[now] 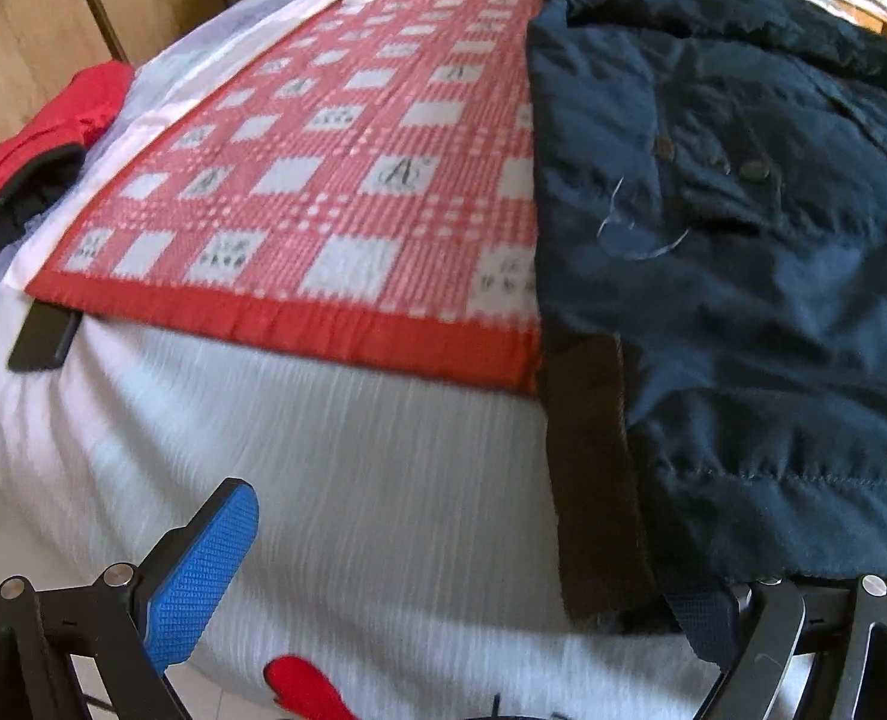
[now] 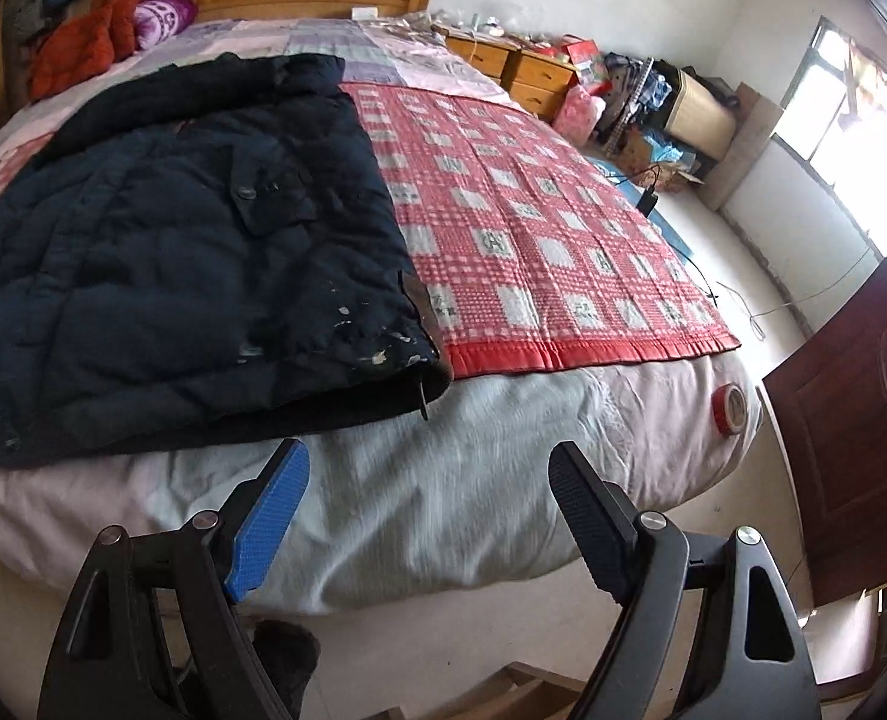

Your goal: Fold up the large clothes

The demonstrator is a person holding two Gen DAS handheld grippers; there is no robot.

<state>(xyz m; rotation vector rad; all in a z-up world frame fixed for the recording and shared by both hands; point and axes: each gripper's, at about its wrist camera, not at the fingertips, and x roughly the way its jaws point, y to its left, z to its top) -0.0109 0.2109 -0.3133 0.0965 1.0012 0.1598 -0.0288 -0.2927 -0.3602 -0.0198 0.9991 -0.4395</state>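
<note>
A large dark navy padded jacket (image 1: 743,252) lies spread on the bed, partly over a red checked mat (image 1: 335,180); it fills the left half of the right wrist view (image 2: 173,252). My left gripper (image 1: 467,576) is open just before the bed's near edge; its right finger sits at the jacket's brown-trimmed hem corner (image 1: 593,480), the left finger (image 1: 203,570) over white sheet. My right gripper (image 2: 431,516) is open and empty, held before the bed's edge, short of the jacket's hem corner (image 2: 419,360).
A red garment (image 1: 41,144) lies at the bed's left side, with a dark flat object (image 1: 41,336) under the mat's corner. A red tape roll (image 2: 730,409) sits on the sheet's right corner. Nightstands (image 2: 521,69), clutter and a dark door (image 2: 851,420) stand to the right.
</note>
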